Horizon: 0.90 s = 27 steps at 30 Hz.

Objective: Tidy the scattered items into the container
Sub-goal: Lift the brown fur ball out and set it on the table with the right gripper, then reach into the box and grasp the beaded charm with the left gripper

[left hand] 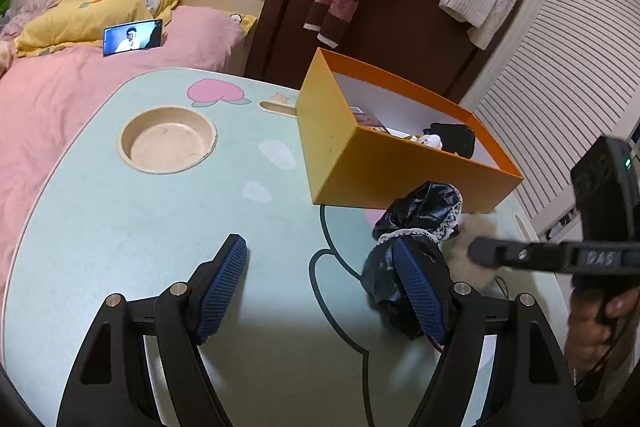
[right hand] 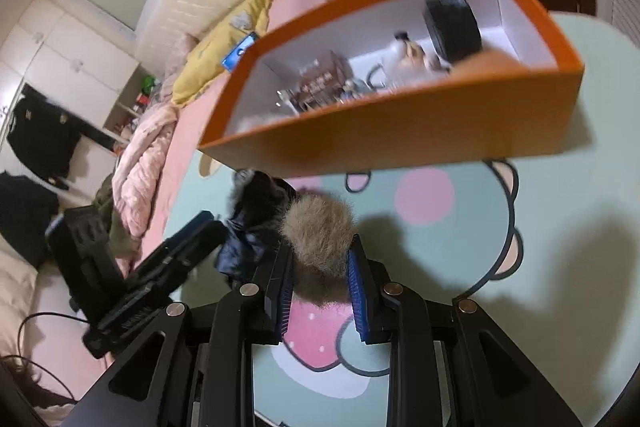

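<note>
Orange box (left hand: 340, 147) is sitting at the center right of the left wrist view, open-topped, with a black item (left hand: 454, 139) and a small white toy (left hand: 430, 141) lying inside on its white floor. You are working over a pale green table (left hand: 140, 219) printed with a pink peach, clouds and a cartoon outline, with a beige cup well (left hand: 168, 141) sunk into it at center left. Behind it, in the upper left, a pink bed (left hand: 80, 83) is carrying a yellow pillow (left hand: 80, 15) and a lit phone (left hand: 133, 37); clothes are hanging on the dark door (left hand: 400, 27) at the top.

Your left gripper (left hand: 324, 267) is standing spread wide, its right pad touching a black lace-trimmed cloth (left hand: 420, 211) just below the box. Your right gripper (right hand: 320, 275) is clenching a tan fur pompom (right hand: 320, 247) in the lower center of the right wrist view, beside that cloth. Its body, at the right edge of the left view, is showing lettering that seems to read "DAS".
</note>
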{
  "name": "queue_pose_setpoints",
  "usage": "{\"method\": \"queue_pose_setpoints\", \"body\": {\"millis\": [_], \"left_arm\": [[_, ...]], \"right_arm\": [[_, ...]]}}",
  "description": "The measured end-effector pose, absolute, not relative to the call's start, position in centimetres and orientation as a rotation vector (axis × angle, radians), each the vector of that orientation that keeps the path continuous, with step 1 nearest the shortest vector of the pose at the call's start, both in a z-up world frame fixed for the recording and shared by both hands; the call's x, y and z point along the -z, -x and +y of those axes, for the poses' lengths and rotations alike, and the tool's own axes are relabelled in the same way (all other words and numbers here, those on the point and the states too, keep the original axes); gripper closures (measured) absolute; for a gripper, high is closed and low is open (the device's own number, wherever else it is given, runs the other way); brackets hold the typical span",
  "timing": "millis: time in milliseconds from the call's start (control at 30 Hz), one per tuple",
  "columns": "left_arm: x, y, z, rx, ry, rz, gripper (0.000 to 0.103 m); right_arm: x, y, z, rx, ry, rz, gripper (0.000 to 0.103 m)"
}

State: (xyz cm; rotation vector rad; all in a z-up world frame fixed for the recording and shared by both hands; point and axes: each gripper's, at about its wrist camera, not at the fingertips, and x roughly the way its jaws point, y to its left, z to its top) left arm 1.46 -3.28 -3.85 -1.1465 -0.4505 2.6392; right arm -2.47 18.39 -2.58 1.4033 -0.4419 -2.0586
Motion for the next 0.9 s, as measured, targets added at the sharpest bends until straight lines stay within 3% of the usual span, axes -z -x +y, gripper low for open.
{"method": "queue_pose_setpoints", "body": {"millis": [67,200,267,367,500,733,900], "left_arm": [[3.9,-1.4,-3.3,-2.636,1.150,-0.451,0.027],[3.6,-1.4,-3.1,-2.645,1.148,-0.427,0.027],[2.9,-1.4,-3.0,-2.663,1.144,-0.419,0.027],[0.5,-0.5,-2.7,-2.631,1.122,-0.495,0.027],[-3.3,2.9,0.2,-2.543,1.199,-0.414,0.027],[-2.3,12.1,5.9,-2.133,1.685,-0.385,0.042],[0.3,14.8,8.1,-2.157,1.843,-0.326,0.049]], "right_arm": [[2.9,2.6,18.8,2.043,-1.395,-0.482,0.076],[2.3,2.4,19.8,2.151,-1.345,-0.428,0.052],[1.4,1.9,20.5,2.257,-1.273,-0.363,0.049],[0.9,1.7,21.6,2.277,-1.224,-0.343,0.049],[1.3,1.9,22.9,2.267,-1.203,-0.401,0.068],[1.8,1.2,23.7,2.279,-1.160,-0.477,0.068],[1.5,0.6,23.8,2.292,-1.131,-0.442,0.071]]}}
